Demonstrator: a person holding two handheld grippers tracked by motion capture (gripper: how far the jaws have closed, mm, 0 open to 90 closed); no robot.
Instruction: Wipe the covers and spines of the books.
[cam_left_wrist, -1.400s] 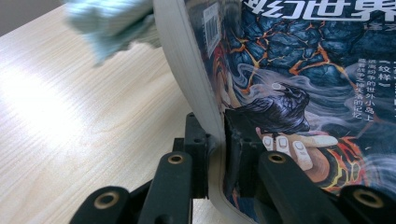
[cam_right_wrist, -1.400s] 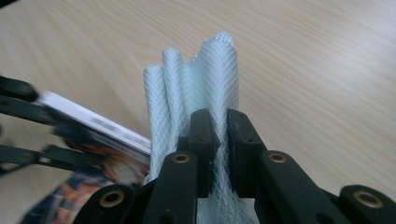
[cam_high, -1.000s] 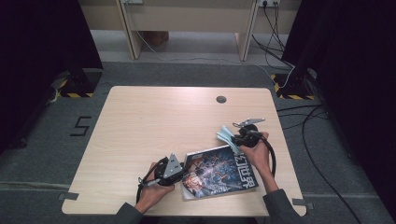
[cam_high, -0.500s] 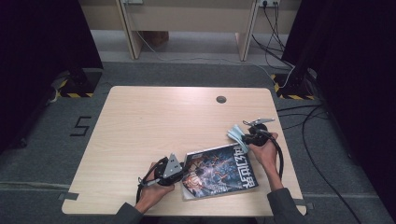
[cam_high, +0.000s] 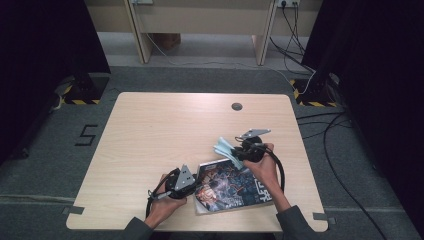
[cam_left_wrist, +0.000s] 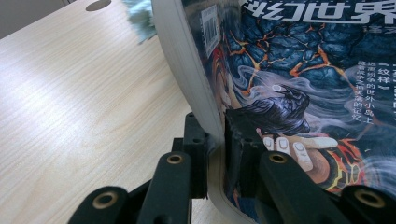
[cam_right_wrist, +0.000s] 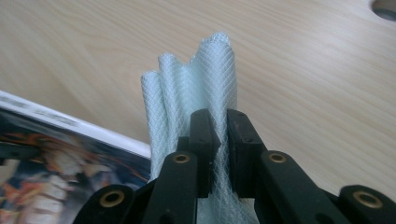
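Note:
A magazine (cam_high: 230, 186) with a dark, fiery cover lies near the table's front edge. My left gripper (cam_high: 192, 182) is shut on the magazine's left edge; in the left gripper view the jaws pinch the curved cover (cam_left_wrist: 299, 84) and page block between them. My right gripper (cam_high: 239, 152) is shut on a folded pale blue mesh cloth (cam_high: 226, 149), held just above the magazine's far corner. In the right gripper view the cloth (cam_right_wrist: 196, 88) stands up in folds between the jaws, with the magazine (cam_right_wrist: 56, 154) at lower left.
The light wooden table (cam_high: 150, 135) has a round cable hole (cam_high: 237, 106) near its far edge. Cables (cam_high: 320, 130) trail over the grey floor to the right. Dark curtains stand on both sides.
My right gripper, with the cloth in it, swung out to the right and came back left over the magazine's far corner. The left gripper and magazine stayed put.

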